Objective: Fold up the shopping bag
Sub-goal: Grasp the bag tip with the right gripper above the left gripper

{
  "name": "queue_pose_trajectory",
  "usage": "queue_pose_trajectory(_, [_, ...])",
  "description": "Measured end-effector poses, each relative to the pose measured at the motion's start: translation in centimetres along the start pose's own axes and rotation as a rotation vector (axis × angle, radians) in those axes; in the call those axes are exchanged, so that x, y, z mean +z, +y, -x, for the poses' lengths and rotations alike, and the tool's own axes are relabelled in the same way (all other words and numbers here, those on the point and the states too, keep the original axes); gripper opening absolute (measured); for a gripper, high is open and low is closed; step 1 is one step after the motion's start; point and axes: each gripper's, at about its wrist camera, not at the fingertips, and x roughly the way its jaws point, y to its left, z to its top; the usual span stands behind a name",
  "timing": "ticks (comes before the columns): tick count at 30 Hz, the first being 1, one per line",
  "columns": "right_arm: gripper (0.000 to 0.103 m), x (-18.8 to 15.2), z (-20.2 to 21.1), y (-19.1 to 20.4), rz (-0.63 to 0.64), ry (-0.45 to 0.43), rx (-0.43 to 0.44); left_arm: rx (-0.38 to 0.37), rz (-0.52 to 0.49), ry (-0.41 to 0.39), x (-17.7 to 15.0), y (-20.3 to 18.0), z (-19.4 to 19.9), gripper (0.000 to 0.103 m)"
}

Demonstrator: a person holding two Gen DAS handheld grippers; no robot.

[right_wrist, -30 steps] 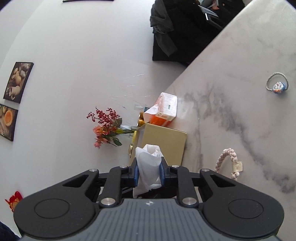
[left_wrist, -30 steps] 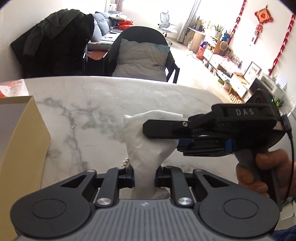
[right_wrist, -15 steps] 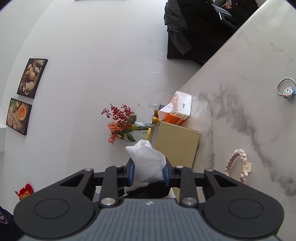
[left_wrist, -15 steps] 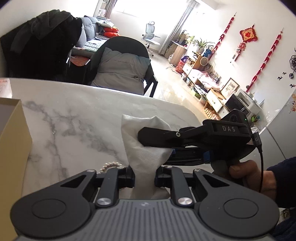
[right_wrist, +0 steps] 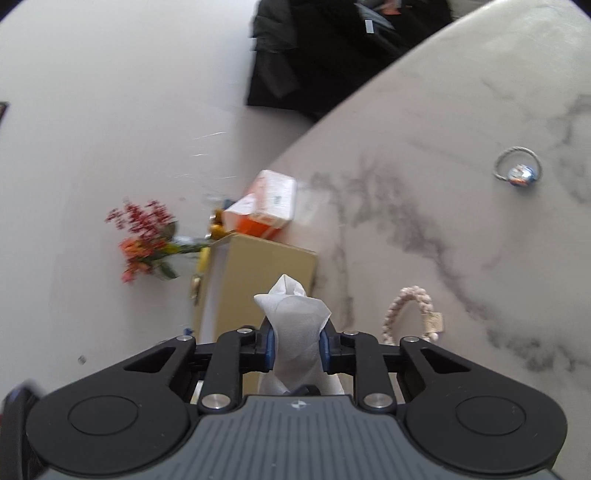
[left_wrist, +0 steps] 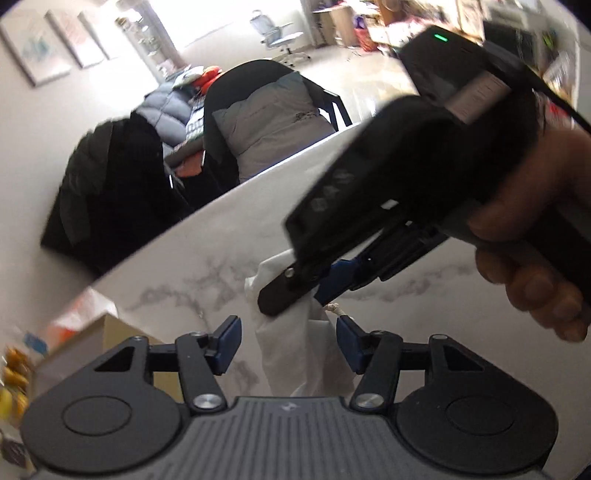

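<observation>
I was working at home, in an open living and dining room. My tongs were over a white marble dining table (right_wrist: 461,122) with grey veining. Beyond its far edge stood a dark dining chair (left_wrist: 273,110) with a grey cushion (left_wrist: 273,122) in it and a black coat (left_wrist: 110,184) draped beside it. Farther back I saw a sofa piled with bedding (left_wrist: 173,107), a white swivel chair (left_wrist: 280,33) and framed pictures (left_wrist: 55,48) on the wall. Near the table's wall-side edge lay household clutter: a tan cardboard box (right_wrist: 258,280), an orange-and-white packet (right_wrist: 266,206), red and orange flowers (right_wrist: 144,240), a braided rope bracelet (right_wrist: 410,310) and a key ring (right_wrist: 517,170).
</observation>
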Motion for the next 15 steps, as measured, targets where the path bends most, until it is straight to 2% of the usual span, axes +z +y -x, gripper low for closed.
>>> queue_pose_trajectory(3, [0.024,0.1,-0.4,0.0,-0.055,0.032,-0.047,0.024,-0.03,0.043,-0.3,-1.2,-1.2,0.061])
queue_pose_trajectory(8, [0.024,0.0,-0.5,-0.4,-0.147,0.054,-0.064,0.054,-0.105,0.061,-0.3,-2.3,-2.2,0.051])
queue_pose_trajectory(12, [0.024,-0.1,-0.4,-0.2,-0.127,0.056,-0.109,0.018,-0.088,0.072,-0.7,-1.7,-2.6,0.045])
queue_pose_trajectory(14, [0.024,0.0,-0.4,-0.4,-0.149,0.06,-0.127,-0.004,-0.077,0.079,-0.9,-1.4,-2.9,0.036])
queue_pose_trajectory(15, [0.024,0.0,-0.4,-0.5,-0.161,0.063,-0.135,-0.019,-0.066,0.083,-1.0,-1.2,-3.0,0.035])
